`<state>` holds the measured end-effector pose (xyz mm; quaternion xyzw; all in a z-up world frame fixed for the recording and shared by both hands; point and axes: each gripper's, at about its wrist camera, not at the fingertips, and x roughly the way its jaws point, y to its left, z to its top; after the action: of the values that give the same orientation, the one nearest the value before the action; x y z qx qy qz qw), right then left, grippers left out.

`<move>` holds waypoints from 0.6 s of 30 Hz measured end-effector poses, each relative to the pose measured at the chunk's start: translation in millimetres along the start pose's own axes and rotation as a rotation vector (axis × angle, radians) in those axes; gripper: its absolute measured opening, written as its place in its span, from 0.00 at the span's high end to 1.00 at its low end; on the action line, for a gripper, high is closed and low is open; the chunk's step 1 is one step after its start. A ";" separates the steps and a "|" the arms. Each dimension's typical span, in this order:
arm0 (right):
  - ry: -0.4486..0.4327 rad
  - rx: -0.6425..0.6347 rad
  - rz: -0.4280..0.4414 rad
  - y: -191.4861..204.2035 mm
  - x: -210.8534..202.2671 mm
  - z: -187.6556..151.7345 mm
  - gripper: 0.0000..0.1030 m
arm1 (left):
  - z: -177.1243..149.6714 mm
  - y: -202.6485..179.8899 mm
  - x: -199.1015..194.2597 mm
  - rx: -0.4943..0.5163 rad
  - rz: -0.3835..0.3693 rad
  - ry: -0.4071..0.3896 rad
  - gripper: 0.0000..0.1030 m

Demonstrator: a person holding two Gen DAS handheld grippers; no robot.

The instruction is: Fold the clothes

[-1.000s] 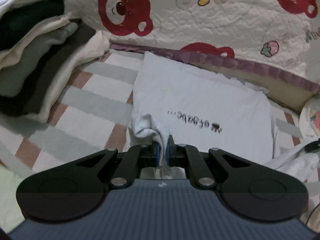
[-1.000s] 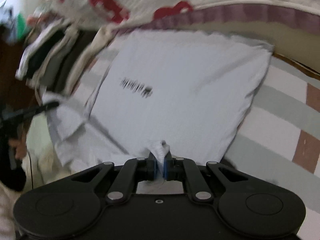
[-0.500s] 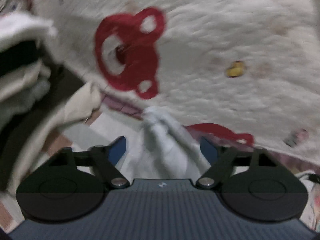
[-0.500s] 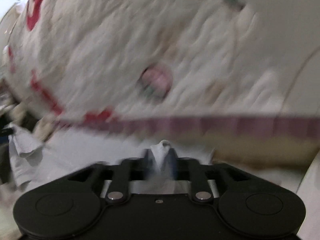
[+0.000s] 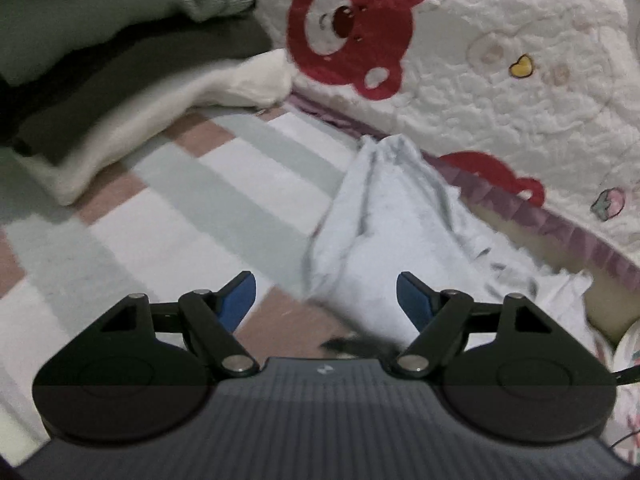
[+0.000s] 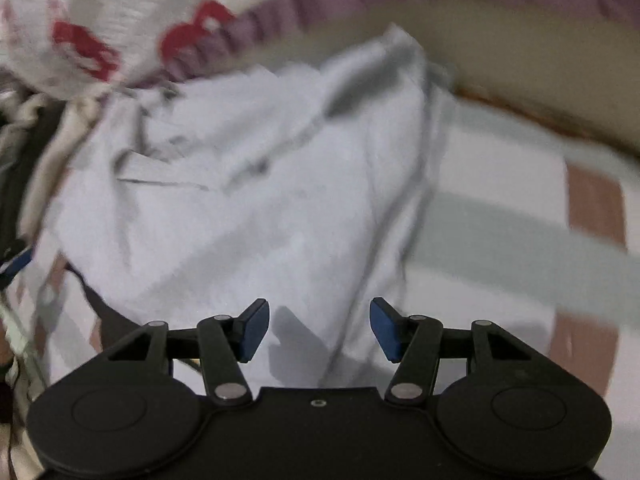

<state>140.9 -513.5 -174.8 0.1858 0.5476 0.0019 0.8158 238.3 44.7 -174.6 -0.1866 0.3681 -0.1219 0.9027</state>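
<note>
White garment [image 6: 248,216]: lies rumpled on striped bed sheet [image 5: 208,208], far edge up against base of bear-print quilt [image 5: 500,80]. A sec ago it lay flat as a neat rectangle w/ black print showing; now bunched into folds, one ridge rising to a peak [image 5: 384,184] in left wrist view. Print mostly out of sight, only a dark smear near left gripper body.

Left gripper [image 5: 326,300]: jaws wide apart, blue pads clear of cloth; garment fold sits ahead between them, not pinched. A sec ago clamped on a corner of the fabric; now let go.

Right gripper [image 6: 320,330]: jaws opening, wide gap, pads not touching cloth; garment lies below and between them. Earlier pinched a tuft; now released.

Stack of folded clothes [image 5: 120,72]: on sheet, left of garment, apart from it. Unchanged.

Right wrist view blurred; fine detail n/a.
</note>
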 end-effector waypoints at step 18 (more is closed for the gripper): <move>-0.184 0.163 0.034 11.9 -12.9 -12.1 0.94 | 22.3 -37.0 85.9 0.286 -0.210 0.067 0.38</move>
<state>127.3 -501.5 -163.6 0.2602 0.4658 -0.0460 0.8445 311.1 -13.8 -197.3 -0.0893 0.3555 -0.2726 0.8896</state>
